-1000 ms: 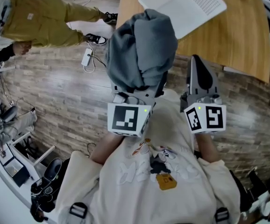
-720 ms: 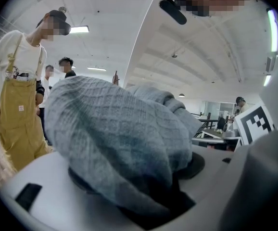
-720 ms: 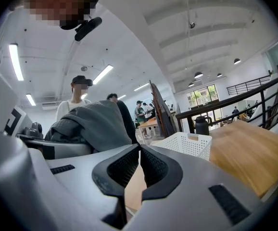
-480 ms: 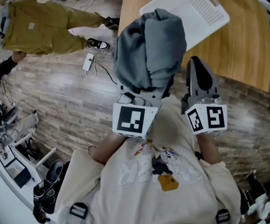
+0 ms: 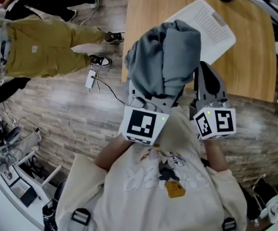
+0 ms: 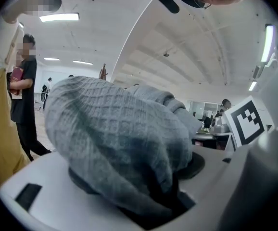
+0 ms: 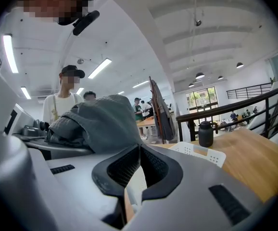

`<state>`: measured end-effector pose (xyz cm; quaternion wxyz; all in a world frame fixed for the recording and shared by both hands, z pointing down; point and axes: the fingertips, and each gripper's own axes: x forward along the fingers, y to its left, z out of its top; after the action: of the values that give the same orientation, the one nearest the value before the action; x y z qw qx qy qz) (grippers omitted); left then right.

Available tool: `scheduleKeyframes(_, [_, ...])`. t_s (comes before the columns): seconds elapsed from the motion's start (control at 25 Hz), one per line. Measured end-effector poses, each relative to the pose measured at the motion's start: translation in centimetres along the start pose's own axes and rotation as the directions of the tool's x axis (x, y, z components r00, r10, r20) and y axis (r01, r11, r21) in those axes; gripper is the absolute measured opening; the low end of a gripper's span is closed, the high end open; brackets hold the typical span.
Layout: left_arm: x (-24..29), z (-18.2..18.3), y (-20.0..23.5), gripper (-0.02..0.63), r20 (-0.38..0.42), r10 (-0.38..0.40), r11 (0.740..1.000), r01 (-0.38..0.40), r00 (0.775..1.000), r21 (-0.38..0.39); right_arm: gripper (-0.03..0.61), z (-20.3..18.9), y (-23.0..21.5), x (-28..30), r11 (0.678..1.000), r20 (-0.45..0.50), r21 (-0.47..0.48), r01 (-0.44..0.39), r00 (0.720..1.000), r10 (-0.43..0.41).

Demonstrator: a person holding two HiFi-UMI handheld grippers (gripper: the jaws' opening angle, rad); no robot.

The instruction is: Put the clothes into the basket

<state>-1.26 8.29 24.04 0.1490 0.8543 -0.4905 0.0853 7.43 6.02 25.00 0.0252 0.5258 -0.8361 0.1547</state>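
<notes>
Nearest the head camera is the wearer's cream printed sweatshirt [image 5: 163,186], well short of the light wooden table [image 5: 254,57]. From it both forearms reach toward the table's near edge.

The left gripper [image 5: 148,100] is clenched on a bulky grey waffle-knit garment [image 5: 165,57]. Its own view shows the fabric packed between the wide-set jaws and spilling over both black pads. The pads are mostly buried, so the grip appears firm rather than being plainly shown. The garment is carried in the air as a rounded bundle. In the head view it overlaps the table's near left corner and the closest corner of the basket, and it is not inside the basket.

The right gripper [image 7: 139,150] sits just beside the bundle, on the side nearer the table's middle. Its jaws are closed together with nothing between them, pointing over the table's near edge.

On the table lies a white perforated plastic basket [image 5: 211,23], set toward the table's left half. A black jug [image 7: 206,134] stands farther back on the tabletop.

Left of the table is grey-brown plank flooring [image 5: 62,105]. A white power adapter [image 5: 91,78] with its cable lies there near the table's left side. Beyond it stands a bystander in mustard trousers [image 5: 38,52], well apart from the table.
</notes>
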Motion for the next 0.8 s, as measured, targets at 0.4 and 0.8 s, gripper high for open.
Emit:
scheduleKeyframes(0.4, [4.8, 2.4, 3.8, 0.342, -0.024, -0.145, 0.989, 0.145, 0.989, 0.008, 0.026, 1.8, -1.2, 4.8, 0.992, 0.012, 0.009, 0.124, 0.992, -0.124])
scheduleKeyframes(0.8, [7.7, 2.5, 2.6, 0.342, -0.068, -0.284, 0.958, 0.285, 0.956, 0.013, 0.026, 1.0, -2.6, 4.9, 0.972, -0.007, 0.008, 0.235, 0.972, -0.235])
